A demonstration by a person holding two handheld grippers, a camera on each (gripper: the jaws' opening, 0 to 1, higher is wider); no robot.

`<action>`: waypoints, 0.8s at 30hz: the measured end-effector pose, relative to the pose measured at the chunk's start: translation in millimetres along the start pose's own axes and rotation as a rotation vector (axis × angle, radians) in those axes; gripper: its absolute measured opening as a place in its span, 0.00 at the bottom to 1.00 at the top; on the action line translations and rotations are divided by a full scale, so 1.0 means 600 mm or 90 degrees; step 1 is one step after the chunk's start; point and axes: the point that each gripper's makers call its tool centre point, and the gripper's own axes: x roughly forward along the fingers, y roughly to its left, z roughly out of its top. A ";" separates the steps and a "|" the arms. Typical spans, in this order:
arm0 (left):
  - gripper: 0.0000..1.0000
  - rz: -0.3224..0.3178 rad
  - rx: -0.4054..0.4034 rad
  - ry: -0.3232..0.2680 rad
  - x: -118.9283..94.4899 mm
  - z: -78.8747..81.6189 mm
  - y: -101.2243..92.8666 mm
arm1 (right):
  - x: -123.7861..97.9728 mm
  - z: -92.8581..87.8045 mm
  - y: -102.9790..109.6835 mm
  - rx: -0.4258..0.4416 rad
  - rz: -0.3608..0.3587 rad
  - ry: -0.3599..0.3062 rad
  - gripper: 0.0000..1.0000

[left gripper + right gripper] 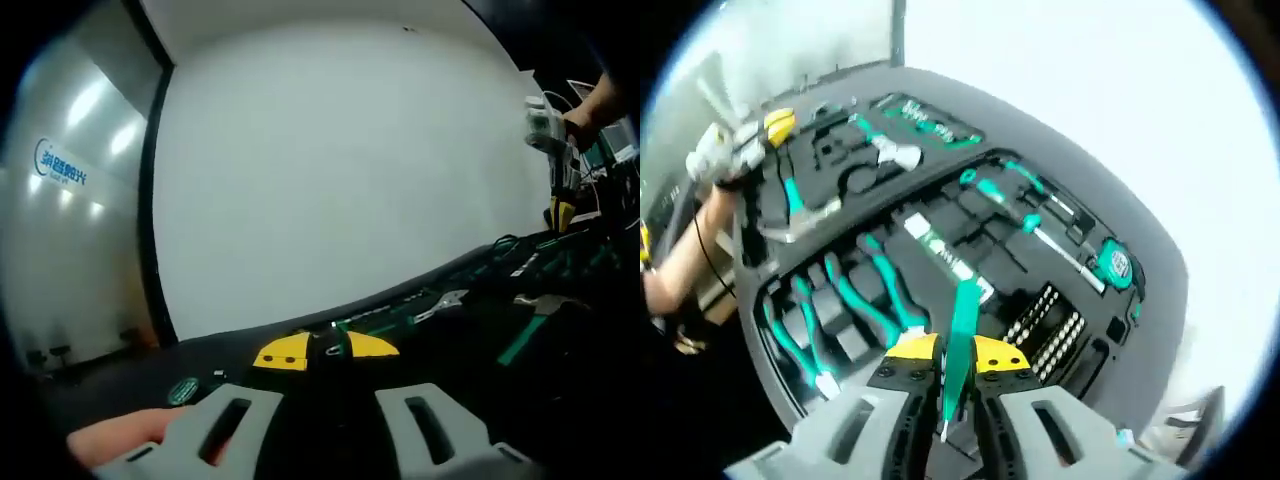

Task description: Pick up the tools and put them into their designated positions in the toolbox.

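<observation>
The open black toolbox lies below my right gripper, whose yellow-tipped jaws are shut on a flat green-handled tool held over the foam tray. In the tray lie green-handled pliers, a hammer, screwdrivers, a tape measure and a bit set. My left gripper hovers at the toolbox edge, its jaws close together around a narrow dark gap; I cannot make out anything in it. It also appears at the box's far corner as the left gripper. The right gripper hangs above the box.
A white wall stands behind the toolbox, with a glass panel and blue logo to the left. A person's hand holds the right gripper; an arm reaches along the box's side. The table's pale surface surrounds the box.
</observation>
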 end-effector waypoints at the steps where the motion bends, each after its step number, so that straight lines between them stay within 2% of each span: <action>1: 0.09 -0.001 0.001 0.000 0.000 0.000 -0.001 | 0.003 -0.008 -0.003 -0.014 -0.011 0.010 0.09; 3: 0.09 -0.002 0.003 0.002 0.000 0.000 -0.004 | 0.014 -0.019 -0.002 -0.006 -0.001 0.017 0.10; 4: 0.09 -0.003 0.005 0.003 0.000 0.000 -0.004 | 0.021 -0.028 0.005 -0.005 0.036 0.023 0.10; 5: 0.09 -0.003 0.006 0.003 0.001 -0.001 -0.005 | 0.019 -0.024 0.006 0.024 0.053 0.007 0.09; 6: 0.09 -0.003 0.007 0.004 0.000 -0.001 -0.004 | 0.018 -0.029 0.018 0.074 0.101 0.021 0.09; 7: 0.09 -0.004 0.008 0.004 0.000 -0.001 -0.004 | 0.009 -0.023 0.034 0.101 0.148 0.012 0.09; 9: 0.09 -0.004 0.010 0.005 0.002 -0.002 -0.003 | -0.004 -0.001 0.059 0.188 0.249 -0.033 0.09; 11: 0.09 -0.004 0.010 0.005 0.002 -0.002 -0.002 | -0.029 0.019 0.088 0.296 0.377 -0.051 0.09; 13: 0.09 -0.005 0.010 0.004 0.002 -0.002 -0.003 | -0.055 0.031 0.111 0.409 0.489 -0.040 0.09; 14: 0.09 -0.005 0.011 0.004 0.002 -0.001 -0.003 | -0.060 0.032 0.119 0.463 0.522 -0.024 0.09; 15: 0.09 -0.006 0.011 0.003 0.002 -0.001 -0.004 | -0.059 0.027 0.127 0.504 0.537 -0.005 0.09; 16: 0.09 -0.005 0.011 0.003 0.001 0.000 -0.003 | -0.058 0.017 0.137 0.501 0.544 0.010 0.09; 18: 0.09 -0.005 0.011 0.003 0.001 0.000 -0.003 | -0.049 -0.014 0.156 0.494 0.525 0.060 0.10; 21: 0.09 -0.007 0.012 0.003 0.002 -0.001 -0.002 | -0.028 -0.026 0.154 0.560 0.493 0.080 0.10; 23: 0.09 -0.007 0.013 0.003 0.002 -0.001 -0.002 | -0.014 -0.034 0.129 0.539 0.434 0.062 0.10; 24: 0.09 -0.007 0.012 0.003 0.002 -0.001 -0.002 | -0.017 -0.024 0.124 0.552 0.431 0.067 0.10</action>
